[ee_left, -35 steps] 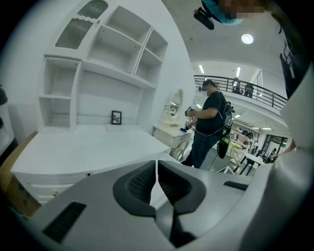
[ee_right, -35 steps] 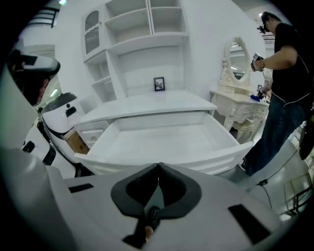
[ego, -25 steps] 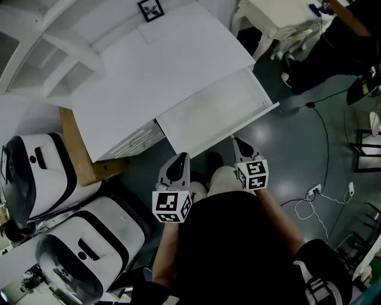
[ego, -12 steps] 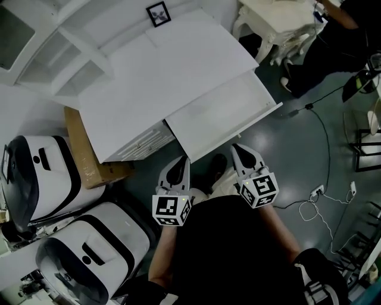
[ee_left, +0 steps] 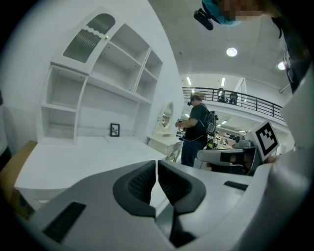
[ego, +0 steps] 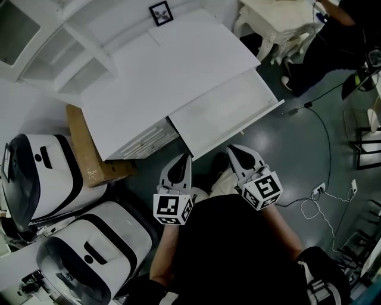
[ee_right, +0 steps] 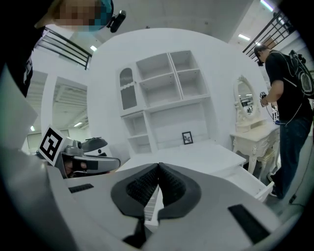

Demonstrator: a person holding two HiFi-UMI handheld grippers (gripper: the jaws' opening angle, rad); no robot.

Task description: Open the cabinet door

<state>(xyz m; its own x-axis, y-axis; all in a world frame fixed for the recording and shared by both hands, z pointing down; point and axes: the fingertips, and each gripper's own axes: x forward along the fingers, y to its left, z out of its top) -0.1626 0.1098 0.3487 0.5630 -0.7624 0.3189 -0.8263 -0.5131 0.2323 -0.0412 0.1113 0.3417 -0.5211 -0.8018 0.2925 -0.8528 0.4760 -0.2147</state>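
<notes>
Grey floor (ego: 297,161) underfoot; white cabinet (ego: 172,77) ahead of us, its drawer (ego: 226,116) standing pulled out. Left gripper (ego: 183,157) and right gripper (ego: 232,149) hover near the drawer's front edge, not touching it. On both grippers we read jaws pressed together, nothing between them.

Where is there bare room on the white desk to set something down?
The white desk top is bare between the small black picture frame and the pulled-out white drawer, itself empty. Left of it is crowded: brown cardboard box, white-and-black machines.
</notes>
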